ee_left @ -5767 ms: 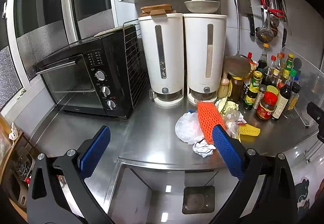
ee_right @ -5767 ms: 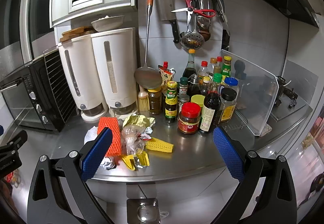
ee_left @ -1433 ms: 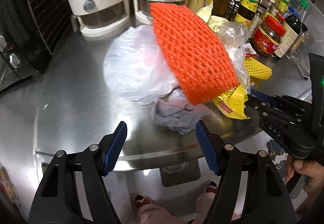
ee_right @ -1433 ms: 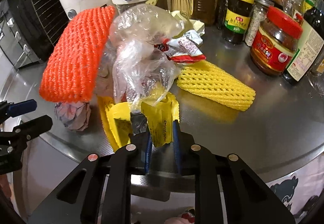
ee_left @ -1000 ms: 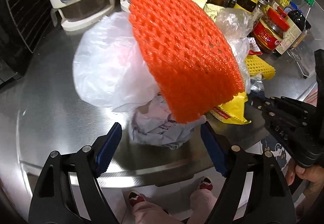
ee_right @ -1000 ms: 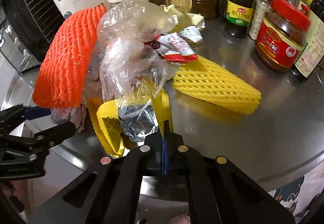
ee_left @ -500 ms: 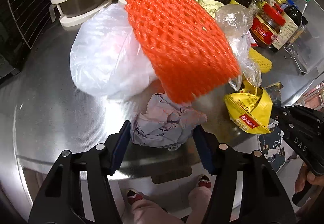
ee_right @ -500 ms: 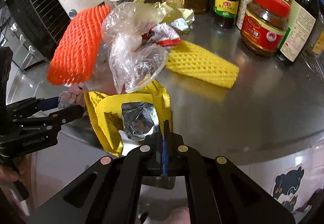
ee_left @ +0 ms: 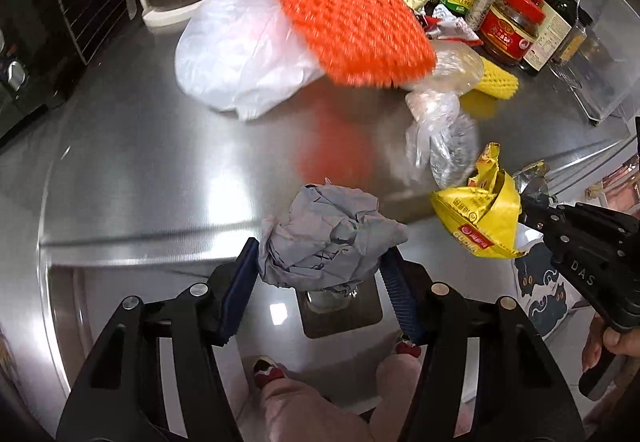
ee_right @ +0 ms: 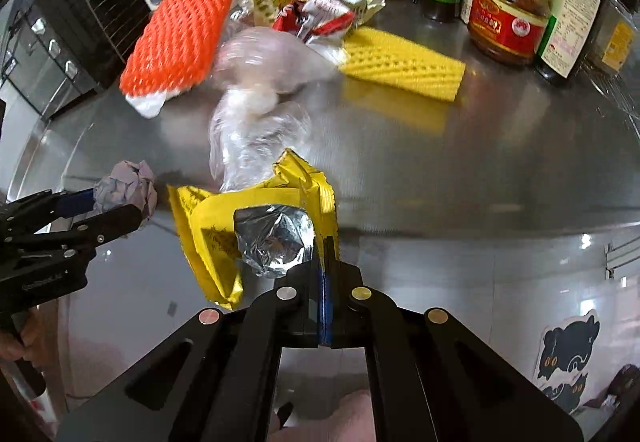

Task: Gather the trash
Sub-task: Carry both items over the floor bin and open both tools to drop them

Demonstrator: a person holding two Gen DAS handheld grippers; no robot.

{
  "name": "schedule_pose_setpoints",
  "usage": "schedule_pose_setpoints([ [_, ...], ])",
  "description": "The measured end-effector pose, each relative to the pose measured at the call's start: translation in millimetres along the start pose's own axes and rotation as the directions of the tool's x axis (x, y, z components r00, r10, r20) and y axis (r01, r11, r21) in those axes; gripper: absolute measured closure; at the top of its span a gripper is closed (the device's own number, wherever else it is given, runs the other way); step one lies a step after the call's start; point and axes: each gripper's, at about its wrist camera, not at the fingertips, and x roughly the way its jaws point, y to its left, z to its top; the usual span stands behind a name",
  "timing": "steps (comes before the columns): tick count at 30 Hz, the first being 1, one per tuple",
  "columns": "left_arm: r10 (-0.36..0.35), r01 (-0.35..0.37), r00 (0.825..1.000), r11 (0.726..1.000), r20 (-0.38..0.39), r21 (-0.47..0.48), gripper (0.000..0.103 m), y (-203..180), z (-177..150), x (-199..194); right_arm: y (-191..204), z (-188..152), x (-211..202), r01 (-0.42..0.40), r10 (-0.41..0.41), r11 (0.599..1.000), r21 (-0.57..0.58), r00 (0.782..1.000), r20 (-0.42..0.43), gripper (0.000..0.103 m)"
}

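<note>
The left tongs (ee_left: 318, 274) pinch a paper wad (ee_left: 324, 238) and the right tongs (ee_right: 323, 274) a yellow wrapper (ee_right: 256, 210) by one edge, both just off the worktop (ee_left: 160, 162), so the wrapper may slip free or spill its foil.

Both wrist views look down close over the shared counter edge (ee_left: 140, 238).
</note>
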Motion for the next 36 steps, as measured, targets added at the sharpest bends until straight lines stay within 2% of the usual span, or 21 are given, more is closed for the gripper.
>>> schedule_pose_setpoints([
  [10, -0.002, 0.002, 1.0, 1.0, -0.01, -0.025, 0.045, 4.5, -33.5, -4.2, 5.8, -21.8, 9.0, 0.003, -0.003, 1.0, 0.002, 1.0, -0.027, 0.101],
  [18, -0.018, 0.015, 0.998, 0.999, -0.061, -0.045, 0.045, 6.5, -63.7, 12.8, 10.0, -54.0, 35.6, 0.014, -0.013, 1.0, 0.003, 0.996, -0.094, 0.101],
  [25, -0.019, 0.01, 0.989, 0.998, -0.144, -0.064, 0.046, 6.2, -99.0, 59.3, 3.0, -76.0, 74.1, 0.028, -0.021, 0.999, 0.04, 0.985, -0.169, 0.101],
  [36, -0.079, 0.056, 0.959, 0.994, -0.272, -0.089, 0.046, -1.1, -140.2, 149.4, -21.6, -109.1, 171.8, 0.029, 0.034, 0.982, 0.187, 0.946, -0.321, 0.101],
])
